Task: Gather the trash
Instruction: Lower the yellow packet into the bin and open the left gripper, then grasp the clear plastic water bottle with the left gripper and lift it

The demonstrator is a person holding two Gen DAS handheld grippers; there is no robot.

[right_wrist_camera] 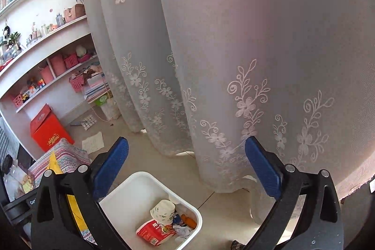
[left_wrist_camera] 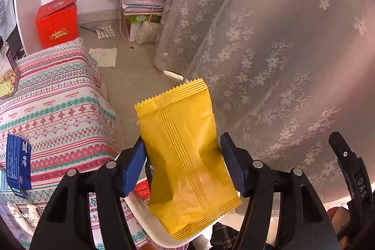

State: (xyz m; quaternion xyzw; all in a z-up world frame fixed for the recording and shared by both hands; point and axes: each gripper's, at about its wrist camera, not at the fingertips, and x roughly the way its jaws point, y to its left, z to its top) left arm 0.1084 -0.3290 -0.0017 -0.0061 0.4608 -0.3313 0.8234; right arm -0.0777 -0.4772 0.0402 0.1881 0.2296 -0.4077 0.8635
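left gripper (left_wrist_camera: 181,164): jaws spread apart, yellow wrapper (left_wrist_camera: 185,147) seen between the pads but apparently not pinched anymore, basically let go

right gripper (right_wrist_camera: 186,168): opened as wide as it gets, nothing held

white bin (right_wrist_camera: 131,193): sat just below and ahead of both grippers, red packet (right_wrist_camera: 153,232) and a crumpled cup already inside

step: looks like the drop-off, wrapper being released over the bin

next: probably the left gripper gets backed off, then more trash is hunted down on the patterned cover (left_wrist_camera: 58,109)

farther out: lace curtain (right_wrist_camera: 234,50)
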